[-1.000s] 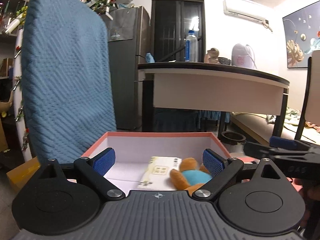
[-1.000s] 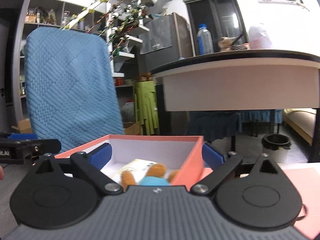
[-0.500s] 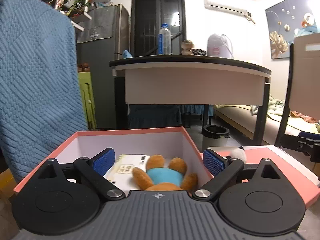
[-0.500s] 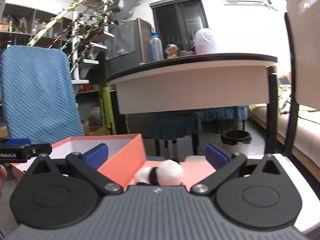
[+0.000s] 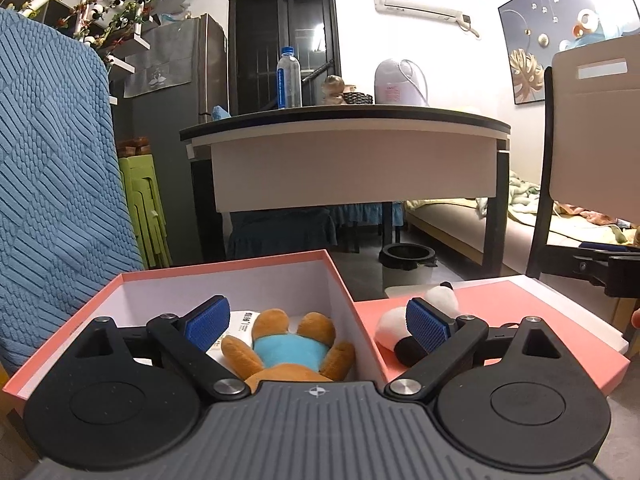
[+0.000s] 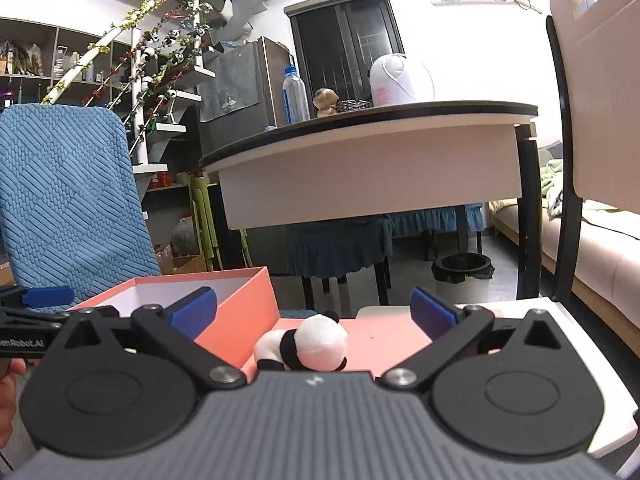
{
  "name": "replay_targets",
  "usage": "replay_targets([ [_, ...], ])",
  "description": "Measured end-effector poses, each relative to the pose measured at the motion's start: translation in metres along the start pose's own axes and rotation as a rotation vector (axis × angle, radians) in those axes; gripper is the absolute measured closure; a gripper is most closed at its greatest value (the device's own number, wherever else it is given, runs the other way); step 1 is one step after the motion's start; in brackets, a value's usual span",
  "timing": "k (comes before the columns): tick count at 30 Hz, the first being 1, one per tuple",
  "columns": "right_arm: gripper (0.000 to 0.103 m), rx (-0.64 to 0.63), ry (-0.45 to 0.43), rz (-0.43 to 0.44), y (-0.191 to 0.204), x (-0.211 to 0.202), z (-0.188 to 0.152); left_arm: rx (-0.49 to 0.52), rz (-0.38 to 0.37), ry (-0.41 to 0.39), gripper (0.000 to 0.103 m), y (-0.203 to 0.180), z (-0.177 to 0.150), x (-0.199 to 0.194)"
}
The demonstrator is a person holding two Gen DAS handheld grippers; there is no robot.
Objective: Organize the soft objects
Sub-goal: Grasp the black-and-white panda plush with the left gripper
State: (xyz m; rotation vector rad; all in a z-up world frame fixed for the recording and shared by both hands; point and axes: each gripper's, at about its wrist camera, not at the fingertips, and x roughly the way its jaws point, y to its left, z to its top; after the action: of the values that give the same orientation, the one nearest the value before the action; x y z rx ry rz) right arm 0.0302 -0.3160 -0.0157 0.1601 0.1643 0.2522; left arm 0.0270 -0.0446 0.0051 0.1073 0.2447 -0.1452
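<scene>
An open pink box (image 5: 340, 276) with a white inside holds a brown bear plush in a blue shirt (image 5: 290, 346) lying on a white tissue pack (image 5: 242, 322). My left gripper (image 5: 318, 320) hangs open over the box's right wall, holding nothing. Right of the box, a black-and-white panda plush (image 5: 420, 312) lies on the flat pink lid (image 5: 520, 312). In the right wrist view the panda plush (image 6: 306, 344) sits between the spread blue pads of my open right gripper (image 6: 314, 308), untouched, with the pink box (image 6: 244, 304) at its left.
A blue quilted chair back (image 5: 52, 184) stands left of the box. Behind are a dark-topped table (image 5: 348, 152) with a water bottle (image 5: 289, 82), a black bin (image 5: 406, 266) on the floor, and a beige chair back (image 5: 592, 128) at the right. A hand (image 6: 10, 384) shows at the left edge.
Both grippers have swung to the right: the box slid left in both views, and the panda plush and the pink lid came into sight between the right fingers. Both stayed open.
</scene>
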Motion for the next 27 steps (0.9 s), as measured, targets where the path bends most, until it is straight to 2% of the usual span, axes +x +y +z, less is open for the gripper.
replay_targets([
  [10, 0.0, 0.018, -0.007, -0.005, -0.004, -0.005, 0.003, 0.041, -0.021, 0.023, 0.007, -0.005, -0.005, 0.006],
  [16, 0.0, 0.038, -0.039, -0.015, -0.01, -0.008, 0.006, 0.154, -0.076, 0.052, 0.007, -0.019, -0.001, 0.019],
  [22, 0.0, 0.074, -0.102, -0.045, -0.022, -0.018, 0.011, 0.213, -0.133, 0.047, 0.007, -0.049, 0.016, 0.034],
  [27, 0.0, 0.09, -0.114, -0.08, -0.033, -0.024, 0.012, 0.201, -0.157, 0.128, 0.007, -0.084, 0.026, 0.073],
])
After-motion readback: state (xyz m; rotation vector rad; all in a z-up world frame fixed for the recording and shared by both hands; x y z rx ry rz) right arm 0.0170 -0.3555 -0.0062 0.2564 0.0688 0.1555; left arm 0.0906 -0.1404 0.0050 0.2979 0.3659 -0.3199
